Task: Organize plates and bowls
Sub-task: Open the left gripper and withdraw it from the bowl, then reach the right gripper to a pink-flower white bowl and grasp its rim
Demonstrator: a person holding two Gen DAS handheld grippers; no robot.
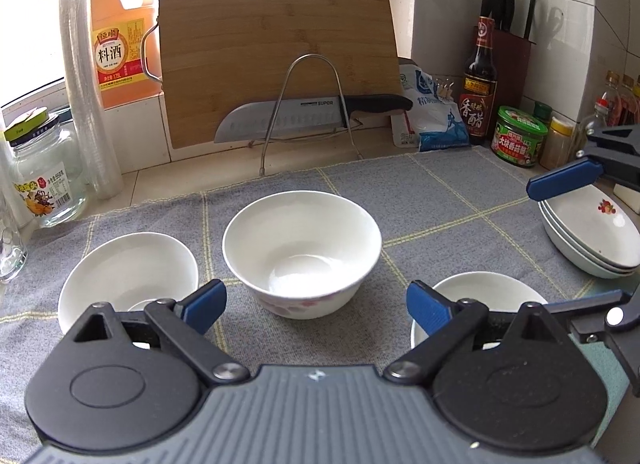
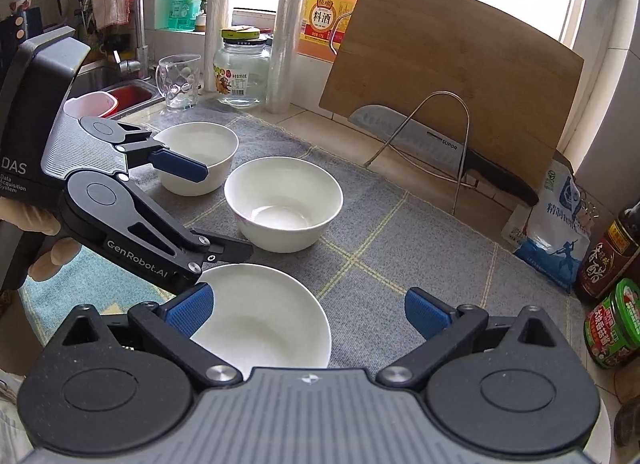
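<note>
Three white bowls stand on a grey checked mat (image 1: 440,199). The middle bowl (image 1: 302,248) (image 2: 284,203) has a pink flower print and lies just ahead of my left gripper (image 1: 316,308) (image 2: 224,211), which is open and holds nothing. The left bowl (image 1: 128,276) (image 2: 196,155) and the right, shallower bowl (image 1: 484,292) (image 2: 260,324) sit partly behind its fingers. My right gripper (image 2: 308,312) (image 1: 546,246) is open and empty, its left pad over the shallow bowl's rim. A stack of flower-printed plates (image 1: 592,240) rests at the mat's right edge.
A bamboo cutting board (image 1: 276,51) and a knife (image 1: 304,115) lean in a wire rack behind the mat. Left of the mat are a glass jar (image 1: 44,179), a glass mug (image 2: 178,81) and the sink (image 2: 120,91). Sauce bottles and jars (image 1: 518,135) crowd the right corner.
</note>
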